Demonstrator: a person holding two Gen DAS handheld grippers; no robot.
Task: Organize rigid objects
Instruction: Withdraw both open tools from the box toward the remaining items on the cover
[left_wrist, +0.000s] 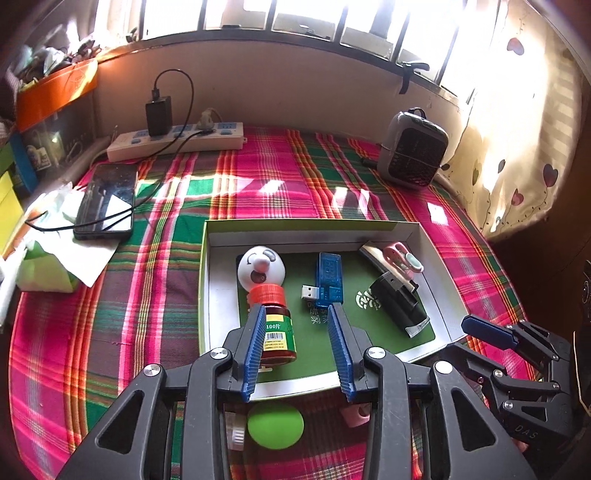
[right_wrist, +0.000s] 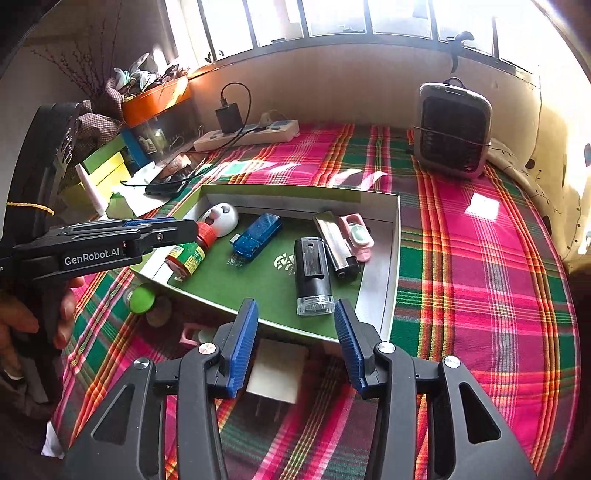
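A shallow white tray (left_wrist: 218, 236) with a green floor lies on the plaid cloth. In it are a red-capped pill bottle (left_wrist: 277, 332) on its side, a white round toy (left_wrist: 260, 267), a blue USB stick (left_wrist: 328, 277), a black flashlight-like device (right_wrist: 314, 277), a silver bar (right_wrist: 332, 236) and a pink item (right_wrist: 358, 232). My left gripper (left_wrist: 297, 314) hangs open over the bottle, its pads clear of it. My right gripper (right_wrist: 295, 308) stands open at the tray's near edge, just short of the black device. A white plug (right_wrist: 277, 369) lies on the cloth under it.
A green round lid (left_wrist: 275, 424) and a small pink piece (left_wrist: 354, 413) lie on the cloth in front of the tray. Behind it are a phone (left_wrist: 107, 199) on cable, a power strip (left_wrist: 173, 140) and a small fan heater (left_wrist: 413, 151). Boxes and tissues crowd the left edge.
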